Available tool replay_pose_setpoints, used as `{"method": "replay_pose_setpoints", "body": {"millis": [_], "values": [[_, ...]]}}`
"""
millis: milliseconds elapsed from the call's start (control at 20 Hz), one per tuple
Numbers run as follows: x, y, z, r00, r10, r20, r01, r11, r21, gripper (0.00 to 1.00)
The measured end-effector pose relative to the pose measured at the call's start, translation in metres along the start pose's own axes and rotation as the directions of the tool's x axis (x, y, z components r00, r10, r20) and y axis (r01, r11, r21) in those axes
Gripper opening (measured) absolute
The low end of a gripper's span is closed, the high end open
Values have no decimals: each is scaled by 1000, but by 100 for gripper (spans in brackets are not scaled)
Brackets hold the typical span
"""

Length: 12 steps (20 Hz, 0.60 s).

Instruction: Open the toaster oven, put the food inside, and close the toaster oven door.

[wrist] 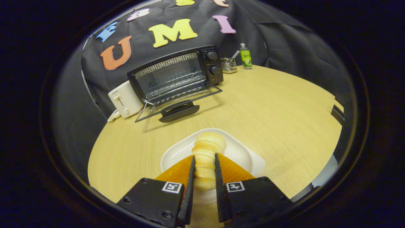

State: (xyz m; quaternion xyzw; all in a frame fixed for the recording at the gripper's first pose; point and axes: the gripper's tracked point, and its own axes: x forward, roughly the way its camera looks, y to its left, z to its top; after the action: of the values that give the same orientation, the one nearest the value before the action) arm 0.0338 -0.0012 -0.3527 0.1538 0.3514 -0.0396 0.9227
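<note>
Seen from the gripper camera, looking forward along two fingers over a pale wooden round table (269, 104); gripper (204, 158) closed in on a ridged, pale yellow bread roll (207, 148), both fingers pressed against its sides, grasping it; roll standing upright between the fingers, its rounded top reaching just past the fingertips; directly beneath, a white plate (243, 152), whether the roll is touching it or just lifted cannot be told. Well beyond the fingers, near the far side of the table, a black toaster oven (177, 74); its glass door (177, 106) swung fully down and lying flat toward the viewer, wire rack visible inside, two round knobs on its right. Just left of the oven, a white pop-up toaster (125, 99); to the right, a small wire-mesh holder (228, 65) and, beside that, a green-labelled bottle (245, 56).
</note>
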Motion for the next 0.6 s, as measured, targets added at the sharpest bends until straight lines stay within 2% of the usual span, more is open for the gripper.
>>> {"method": "replay_pose_setpoints", "body": {"millis": [250, 450, 600], "values": [[-27, 20, 35, 995, 62, 84, -64, 998, 14, 34], [-42, 46, 104, 973, 124, 196, -137, 989, 53, 34], [-27, 73, 144, 963, 174, 207, -191, 979, 64, 34]]}}
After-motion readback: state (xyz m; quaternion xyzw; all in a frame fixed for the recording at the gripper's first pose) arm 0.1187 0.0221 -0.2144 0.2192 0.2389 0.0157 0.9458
